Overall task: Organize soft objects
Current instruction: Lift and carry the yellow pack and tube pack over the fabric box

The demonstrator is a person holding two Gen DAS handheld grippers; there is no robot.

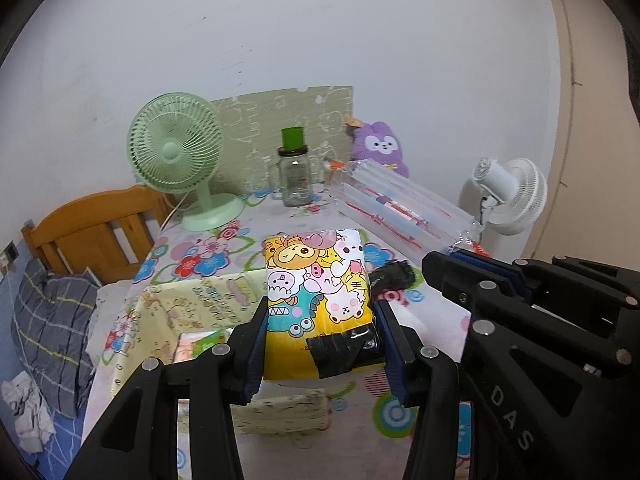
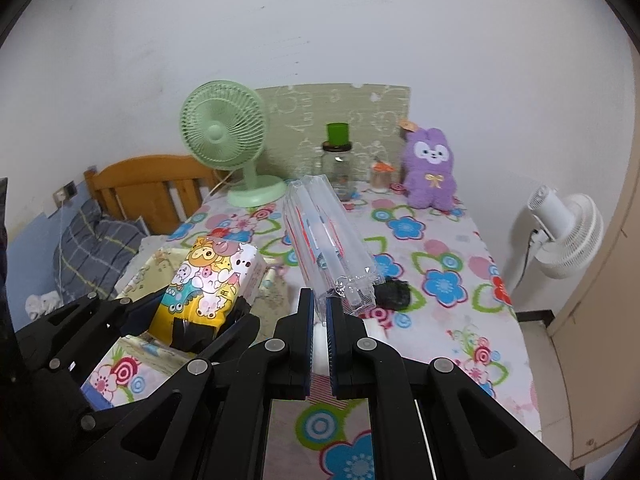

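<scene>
Our left tongs (image 1: 320, 344) clamped the cartoon pack (image 1: 316, 292), directly above the fabric bin (image 1: 168, 316); our right tongs (image 2: 319, 320) pinched shut on the clear sleeve (image 2: 324, 232), its length pointing away.

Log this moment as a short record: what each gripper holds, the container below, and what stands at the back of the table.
left gripper: shut on cartoon-print pack, held above the table
right gripper: shut on clear air-cushion wrap by its sealed end
container: pale yellow fabric bin, open, below the pack
table back: green fan, glass jar, purple plush
table cover: floral cloth
</scene>
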